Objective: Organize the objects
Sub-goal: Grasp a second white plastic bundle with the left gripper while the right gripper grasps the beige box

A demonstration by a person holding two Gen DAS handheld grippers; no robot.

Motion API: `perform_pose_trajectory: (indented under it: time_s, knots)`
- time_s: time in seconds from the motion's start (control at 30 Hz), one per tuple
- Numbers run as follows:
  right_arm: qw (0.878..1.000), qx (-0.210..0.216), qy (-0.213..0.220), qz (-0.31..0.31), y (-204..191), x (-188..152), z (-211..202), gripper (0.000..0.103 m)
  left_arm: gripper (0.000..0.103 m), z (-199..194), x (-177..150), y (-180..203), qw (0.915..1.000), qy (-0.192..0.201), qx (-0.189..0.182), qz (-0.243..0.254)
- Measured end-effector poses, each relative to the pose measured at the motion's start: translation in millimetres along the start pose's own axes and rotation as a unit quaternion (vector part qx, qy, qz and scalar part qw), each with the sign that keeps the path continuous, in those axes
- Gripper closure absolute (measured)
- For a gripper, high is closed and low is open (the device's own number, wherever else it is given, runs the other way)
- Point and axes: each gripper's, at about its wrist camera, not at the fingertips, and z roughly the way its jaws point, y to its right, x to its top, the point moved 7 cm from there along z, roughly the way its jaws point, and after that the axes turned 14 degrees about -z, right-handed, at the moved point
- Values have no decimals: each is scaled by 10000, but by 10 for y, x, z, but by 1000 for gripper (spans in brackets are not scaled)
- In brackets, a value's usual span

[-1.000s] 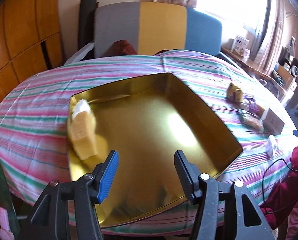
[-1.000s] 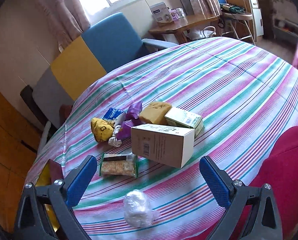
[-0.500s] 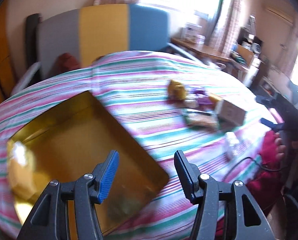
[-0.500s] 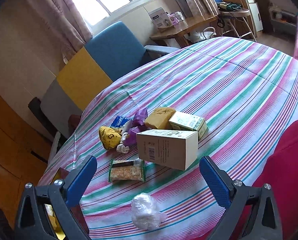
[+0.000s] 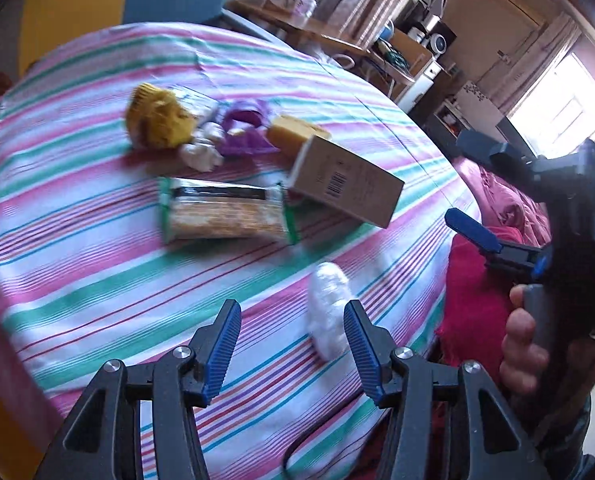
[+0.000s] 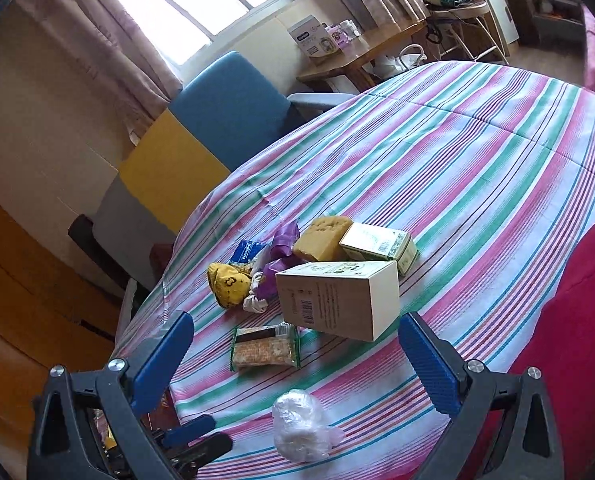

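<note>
Left claw (image 5: 293,344) closing, empty | cracker packet (image 5: 225,214) sealed, on tablecloth (image 5: 97,272)

Left tool (image 5: 292,350) is tipped down pretty steeply, blue pads apart with nothing pinched between them, and the jaws have just been closing in a bit. Right tool (image 6: 293,364) sits with its jaws spread wide, nothing in them either, angled down more gently. From the left camera you can see the person's hand (image 5: 523,344) wrapped round the right tool's grey handle.
</note>
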Motion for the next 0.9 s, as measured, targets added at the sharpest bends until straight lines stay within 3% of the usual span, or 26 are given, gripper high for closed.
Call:
perform_pose_trajectory:
  time_s: [0.2,0.27,0.33,0.6,0.9]
  knots:
    - [10000,65,-7,52,11,6,9,0,51,611,-8,202,9985,-533,67,95]
    - [9999,88,-41,56,15,5,19,0,66,628,-10,211,9989,-259,224,328]
    - [9999,86,-57,59,16,6,27,0,66,587,-39,170,9991,-206,157,349]
    - [9991,76,-413,-18,4,-41,130,0,66,205,-218,-342,9965,435,605,384]
    - [9926,-252,-1111,-411,-80,-156,310,0,67,188,-379,-379,9903,846,721,831]
